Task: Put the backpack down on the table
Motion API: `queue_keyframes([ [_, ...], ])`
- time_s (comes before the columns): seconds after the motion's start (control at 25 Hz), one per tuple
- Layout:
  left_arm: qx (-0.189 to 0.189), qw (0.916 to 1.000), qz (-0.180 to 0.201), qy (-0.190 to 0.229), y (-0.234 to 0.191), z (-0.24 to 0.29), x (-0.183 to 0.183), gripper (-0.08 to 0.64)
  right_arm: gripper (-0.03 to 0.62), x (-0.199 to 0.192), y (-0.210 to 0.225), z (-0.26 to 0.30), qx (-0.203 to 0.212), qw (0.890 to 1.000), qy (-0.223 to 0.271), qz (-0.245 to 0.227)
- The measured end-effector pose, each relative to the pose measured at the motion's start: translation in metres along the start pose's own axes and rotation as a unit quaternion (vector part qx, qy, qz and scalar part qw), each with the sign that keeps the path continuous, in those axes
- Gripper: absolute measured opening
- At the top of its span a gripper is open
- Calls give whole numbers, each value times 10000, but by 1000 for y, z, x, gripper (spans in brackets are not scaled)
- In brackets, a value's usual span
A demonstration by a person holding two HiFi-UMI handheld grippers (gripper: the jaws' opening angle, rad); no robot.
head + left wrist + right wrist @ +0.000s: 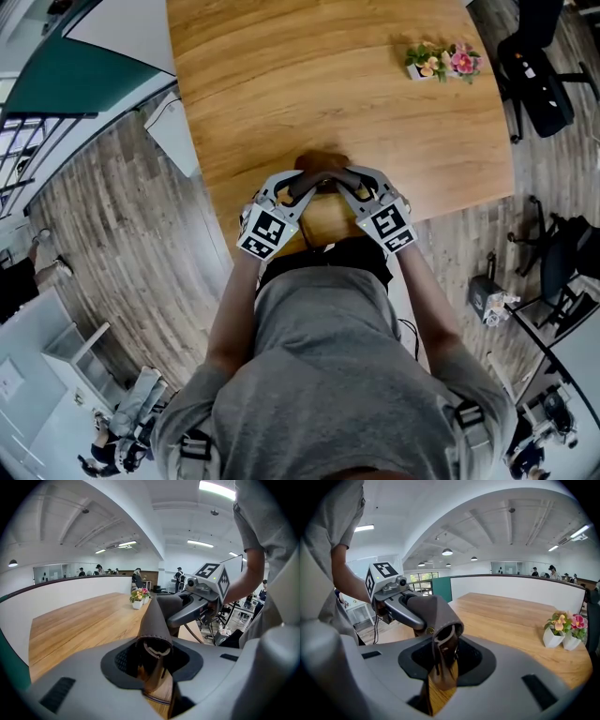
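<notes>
Gripping confirmed both sides: left gripper (302,187) and right gripper (349,186) each have their jaws clamped on the brown leather handle (152,620) of the backpack (323,261), one at each end. The tips nearly meet over the near edge of the wooden table (281,84). Each gripper view shows the leather pinched between its own jaws and arching across to the other gripper. The backpack's dark body shows just below the grippers, between the table edge and the person's grey shirt (328,347); can't tell whether it touches the tabletop. Potted flowers (442,61) stand near the table's far right side, well apart from the backpack. A black office chair (539,80) is on the floor beyond that corner.
</notes>
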State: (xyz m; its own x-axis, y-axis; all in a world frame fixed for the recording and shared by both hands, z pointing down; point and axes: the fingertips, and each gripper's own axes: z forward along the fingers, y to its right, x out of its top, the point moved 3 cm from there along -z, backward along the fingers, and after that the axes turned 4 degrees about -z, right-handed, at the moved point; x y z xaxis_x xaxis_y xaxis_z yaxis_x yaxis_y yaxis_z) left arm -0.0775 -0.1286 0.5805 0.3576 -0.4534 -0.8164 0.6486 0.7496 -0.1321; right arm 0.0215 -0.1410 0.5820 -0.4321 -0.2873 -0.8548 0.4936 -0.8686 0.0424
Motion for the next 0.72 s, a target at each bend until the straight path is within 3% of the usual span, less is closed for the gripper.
queue_keyframes([
  [0.52,-204,9997,-126,10,2,3,0,138,117,-4,5,-1,-49,9994,116,312],
  [0.72,-157,9998,-107,88,0,0,4,168,160,-3,4,-2,-90,9989,179,421],
])
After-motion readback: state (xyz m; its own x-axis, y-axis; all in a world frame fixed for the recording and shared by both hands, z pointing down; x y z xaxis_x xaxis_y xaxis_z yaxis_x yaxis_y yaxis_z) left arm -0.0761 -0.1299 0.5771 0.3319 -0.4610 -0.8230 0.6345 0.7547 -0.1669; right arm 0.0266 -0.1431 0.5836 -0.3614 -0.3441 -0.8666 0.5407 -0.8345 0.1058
